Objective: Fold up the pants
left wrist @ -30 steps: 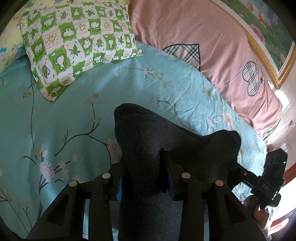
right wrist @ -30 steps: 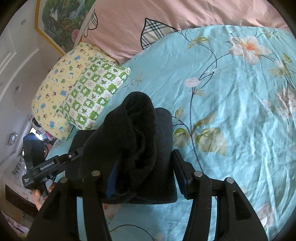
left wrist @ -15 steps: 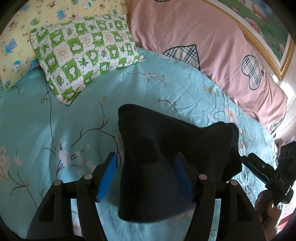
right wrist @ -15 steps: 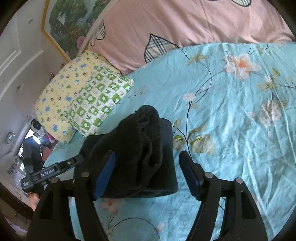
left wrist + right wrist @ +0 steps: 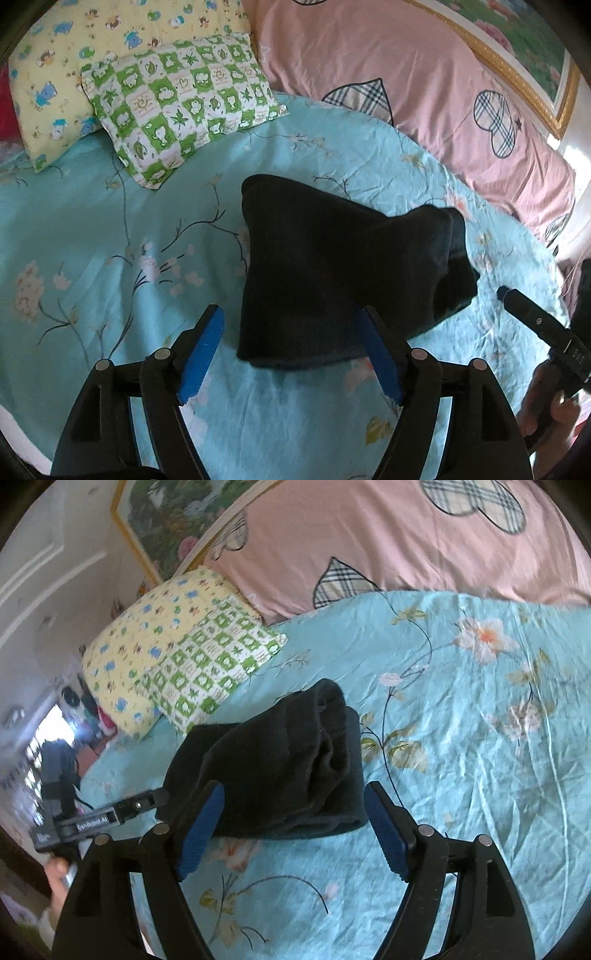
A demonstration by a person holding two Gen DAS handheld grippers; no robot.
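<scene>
folded dark pants (image 5: 332, 280) lying on the teal sheet (image 5: 92, 229) just below the green-checked pillow (image 5: 181, 107); left gripper (image 5: 291, 350) and right gripper (image 5: 291, 827) both spread and empty, fold apparently complete, next move likely only tidying the bulged right end.

**Bedding and a Framed Picture**

Spread flat: a turquoise floral bedsheet (image 5: 110, 240). Propped at its head, a green checked pillow (image 5: 181, 107), overlapping a yellow cartoon-print pillow (image 5: 55, 74). Alongside, a pink quilt (image 5: 424, 92) with plaid hearts. Behind, a gold-framed painting (image 5: 166, 528).
</scene>
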